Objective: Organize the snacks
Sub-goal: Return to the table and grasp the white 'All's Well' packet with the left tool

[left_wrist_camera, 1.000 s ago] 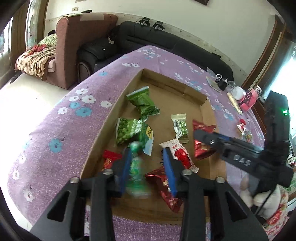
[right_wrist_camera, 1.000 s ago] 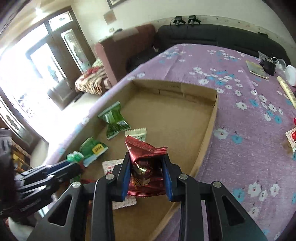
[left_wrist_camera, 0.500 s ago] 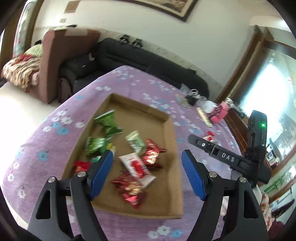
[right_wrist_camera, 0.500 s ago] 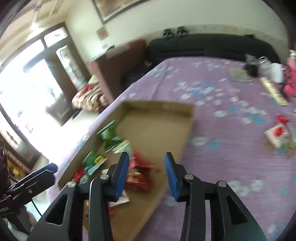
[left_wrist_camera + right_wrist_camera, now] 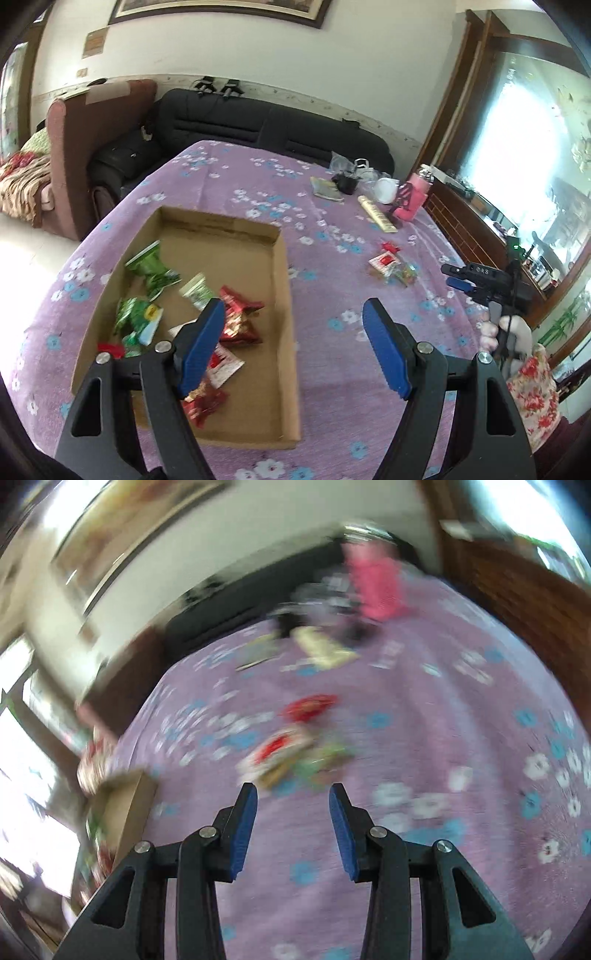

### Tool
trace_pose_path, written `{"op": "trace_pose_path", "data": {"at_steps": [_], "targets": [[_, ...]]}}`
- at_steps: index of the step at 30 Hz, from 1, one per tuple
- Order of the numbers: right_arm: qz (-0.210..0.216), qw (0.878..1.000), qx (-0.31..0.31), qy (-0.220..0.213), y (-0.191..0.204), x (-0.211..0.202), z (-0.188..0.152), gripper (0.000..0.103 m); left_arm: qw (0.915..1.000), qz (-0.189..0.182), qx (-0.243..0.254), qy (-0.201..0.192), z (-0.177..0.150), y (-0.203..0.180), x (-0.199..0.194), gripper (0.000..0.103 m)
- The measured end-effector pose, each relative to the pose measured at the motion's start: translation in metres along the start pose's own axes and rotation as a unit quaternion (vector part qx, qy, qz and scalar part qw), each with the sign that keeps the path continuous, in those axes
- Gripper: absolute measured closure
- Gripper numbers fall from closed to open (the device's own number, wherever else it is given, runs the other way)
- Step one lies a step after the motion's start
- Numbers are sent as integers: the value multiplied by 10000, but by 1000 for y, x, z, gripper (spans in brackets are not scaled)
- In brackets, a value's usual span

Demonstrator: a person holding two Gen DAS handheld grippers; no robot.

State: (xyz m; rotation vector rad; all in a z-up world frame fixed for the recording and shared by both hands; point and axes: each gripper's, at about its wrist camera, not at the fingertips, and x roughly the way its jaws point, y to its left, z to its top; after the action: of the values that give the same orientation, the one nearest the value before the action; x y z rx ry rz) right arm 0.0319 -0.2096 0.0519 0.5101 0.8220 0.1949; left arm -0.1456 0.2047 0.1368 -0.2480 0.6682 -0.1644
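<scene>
A shallow cardboard box [image 5: 284, 295] lies on the purple flowered tablecloth and holds several green and red snack packets, among them a dark red packet [image 5: 240, 317]. My left gripper [image 5: 293, 314] is wide open and empty, raised above the box's right wall. A small pile of loose snacks [image 5: 391, 267] lies on the cloth to the right of the box. My right gripper [image 5: 291, 794] is open and empty, just short of that pile [image 5: 291, 753]; this view is blurred. The right gripper also shows in the left wrist view [image 5: 458, 277].
A pink bottle [image 5: 412, 197], a white cup [image 5: 386, 190], a yellowish stick pack [image 5: 376, 218] and dark clutter stand at the table's far right end. A black sofa [image 5: 258, 122] and a brown armchair [image 5: 92, 122] stand behind the table. The box corner [image 5: 125, 801] shows at left.
My right gripper let go of the dark red packet in the box, opened and swung right to the loose pile. My left gripper released the green packet, opened wide and rose back.
</scene>
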Motion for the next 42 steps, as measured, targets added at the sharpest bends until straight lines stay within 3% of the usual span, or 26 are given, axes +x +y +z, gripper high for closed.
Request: {"op": "trace_pose_path", "data": {"at_steps": [5, 8, 11, 17, 18, 19, 20, 27, 34, 35, 37, 40, 42], "targets": [[348, 9962, 758, 256, -24, 24, 14, 61, 9989, -7, 438, 186, 19, -38, 26, 26], [163, 9977, 543, 371, -6, 47, 16, 61, 9966, -8, 743, 346, 32, -62, 54, 26], [-442, 9985, 60, 305, 14, 67, 19, 61, 9949, -72, 828, 579, 48, -79, 90, 26], [-694, 9969, -224, 300, 17, 86, 12, 61, 9913, -336, 755, 1027, 68, -101, 164, 26], [-737, 9963, -330, 288, 17, 86, 11, 63, 9906, -372, 702, 1110, 70, -104, 178, 26], [-754, 9961, -368, 280, 16, 86, 11, 76, 9896, -436, 652, 1206, 72, -108, 192, 26], [-671, 9965, -321, 381, 12, 89, 10, 100, 9886, -495, 625, 1281, 72, -112, 204, 26], [-361, 9984, 4, 445, -9, 80, 15, 100, 9816, -497, 757, 1684, 59, -149, 276, 26], [-137, 9989, 310, 328, -23, 71, 23, 96, 9718, 40, 1468, 1847, 39, -181, 322, 29], [-63, 9987, 393, 322, -25, 71, 24, 96, 9693, 40, 1528, 1928, 36, -183, 328, 45], [148, 9975, 615, 308, -32, 69, 26, 96, 9667, 115, 1708, 1902, 35, -185, 329, 65], [252, 9973, 632, 268, -34, 70, 28, 85, 9671, -40, 1649, 1938, 38, -183, 323, 67], [398, 9970, 588, 306, -30, 71, 28, 69, 9700, -92, 1601, 1826, 41, -179, 315, 68]]}}
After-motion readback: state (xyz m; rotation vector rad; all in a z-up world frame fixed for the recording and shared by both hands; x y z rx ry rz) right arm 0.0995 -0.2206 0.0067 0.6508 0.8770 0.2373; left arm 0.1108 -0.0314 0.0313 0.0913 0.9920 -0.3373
